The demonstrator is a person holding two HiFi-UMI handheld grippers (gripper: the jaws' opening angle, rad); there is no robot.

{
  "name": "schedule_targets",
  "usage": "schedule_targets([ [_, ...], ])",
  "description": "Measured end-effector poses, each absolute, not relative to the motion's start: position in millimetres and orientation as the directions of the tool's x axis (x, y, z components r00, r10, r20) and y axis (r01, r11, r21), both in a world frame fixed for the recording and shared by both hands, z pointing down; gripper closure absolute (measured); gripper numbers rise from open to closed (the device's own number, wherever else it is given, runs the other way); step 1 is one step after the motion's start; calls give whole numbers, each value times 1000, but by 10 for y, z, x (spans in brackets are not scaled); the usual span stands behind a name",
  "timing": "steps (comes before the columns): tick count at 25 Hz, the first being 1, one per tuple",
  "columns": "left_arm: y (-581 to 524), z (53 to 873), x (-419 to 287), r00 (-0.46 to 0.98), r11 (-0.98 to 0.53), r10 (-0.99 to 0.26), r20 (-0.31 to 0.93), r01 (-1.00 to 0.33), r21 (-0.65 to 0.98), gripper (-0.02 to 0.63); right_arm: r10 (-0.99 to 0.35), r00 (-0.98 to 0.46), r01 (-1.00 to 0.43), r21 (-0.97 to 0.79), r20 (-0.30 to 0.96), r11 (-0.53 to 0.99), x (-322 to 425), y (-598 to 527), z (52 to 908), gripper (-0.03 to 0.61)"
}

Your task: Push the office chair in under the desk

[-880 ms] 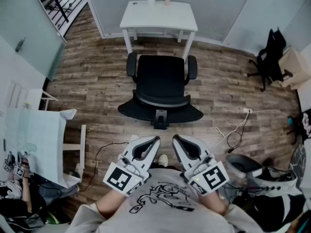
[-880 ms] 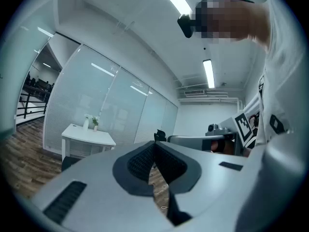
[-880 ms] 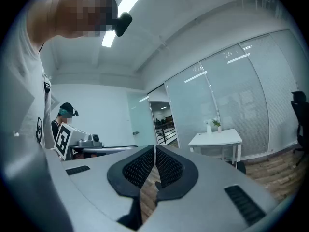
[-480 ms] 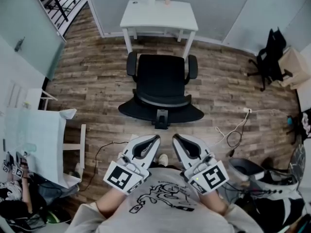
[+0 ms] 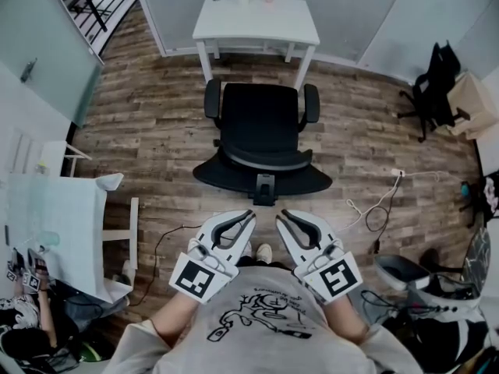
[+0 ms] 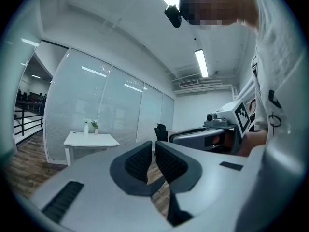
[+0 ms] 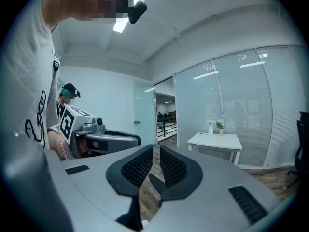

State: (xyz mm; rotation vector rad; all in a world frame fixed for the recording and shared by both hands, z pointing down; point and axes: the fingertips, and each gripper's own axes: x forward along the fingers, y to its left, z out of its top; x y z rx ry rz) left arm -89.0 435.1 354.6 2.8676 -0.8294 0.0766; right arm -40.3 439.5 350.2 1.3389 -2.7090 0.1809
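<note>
You've crept a little closer to the chair (image 5: 261,131) since a moment ago, and both grippers sit a bit higher in the head view. Left gripper (image 5: 248,215) and right gripper (image 5: 282,215) are both closed up with nothing in them. You're holding them side by side in front of your chest, pointing at the chair's back but clear of it. The chair is out on the wood floor (image 5: 140,131), right in front of the white desk (image 5: 257,18), seat not tucked under.

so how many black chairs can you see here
2: the office chair in front of the white desk, and a second black chair far right by the wall. More may be out of view.
</note>
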Motion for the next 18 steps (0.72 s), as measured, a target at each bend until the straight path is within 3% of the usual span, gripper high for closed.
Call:
schedule_targets([
  [8,4252,3847,-995,861,-879,-472,190,-477,-21,526,-787,-555,-789,127,271,601,-445,4267,3748,468],
  [18,4122,4360,-1034,837,-899,-434,332,-384,-209,491,-765,-442,-703,348,469,620,-253,4171,4286,445],
])
